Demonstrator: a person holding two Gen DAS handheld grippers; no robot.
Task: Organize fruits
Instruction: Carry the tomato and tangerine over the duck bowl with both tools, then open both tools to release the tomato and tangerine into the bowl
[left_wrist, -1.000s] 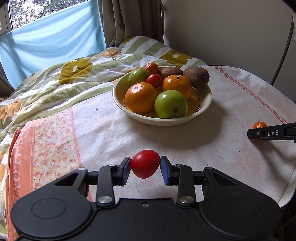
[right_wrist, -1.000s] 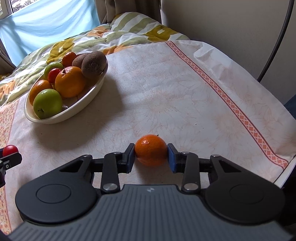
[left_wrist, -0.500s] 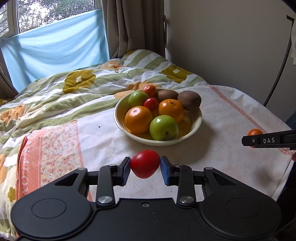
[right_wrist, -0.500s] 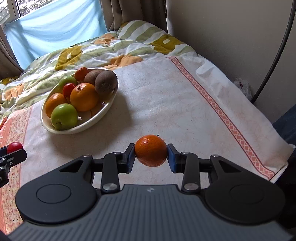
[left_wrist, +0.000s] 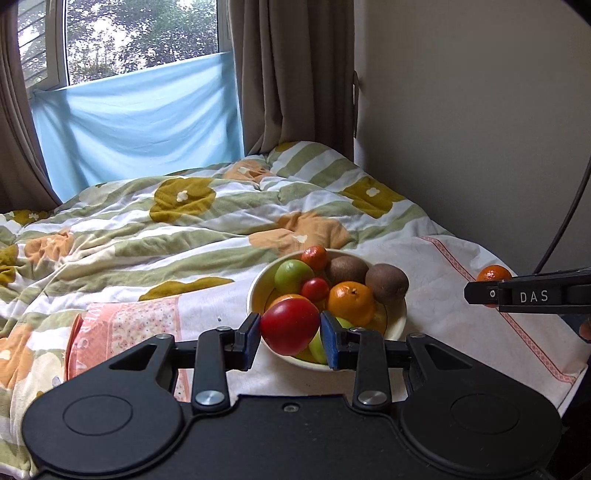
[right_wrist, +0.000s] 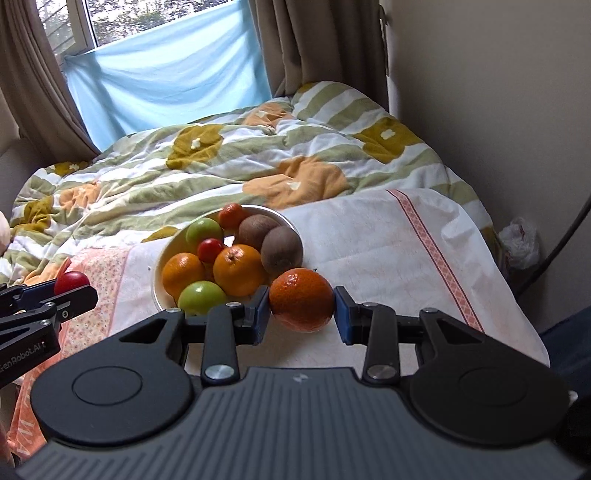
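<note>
My left gripper (left_wrist: 290, 329) is shut on a red tomato (left_wrist: 290, 325), held in the air in front of the bowl. My right gripper (right_wrist: 301, 308) is shut on a small orange (right_wrist: 301, 298), held above the cloth at the bowl's right front. The cream bowl (left_wrist: 397, 321) (right_wrist: 159, 269) holds oranges, green apples, two kiwis and small red fruits. The right gripper with its orange (left_wrist: 493, 275) shows at the right of the left wrist view. The left gripper with its tomato (right_wrist: 70, 281) shows at the left of the right wrist view.
The bowl stands on a white cloth with pink trim (right_wrist: 424, 236) laid over a table against the bed. A flowered quilt (left_wrist: 166, 221) lies behind. The wall (left_wrist: 480, 110) is on the right, with a black cable (left_wrist: 565, 218). Curtains and a window are behind.
Both grippers have risen and pulled back with their fruit still held. The bowl now looks smaller and lower in both views, and the window has come into view.
</note>
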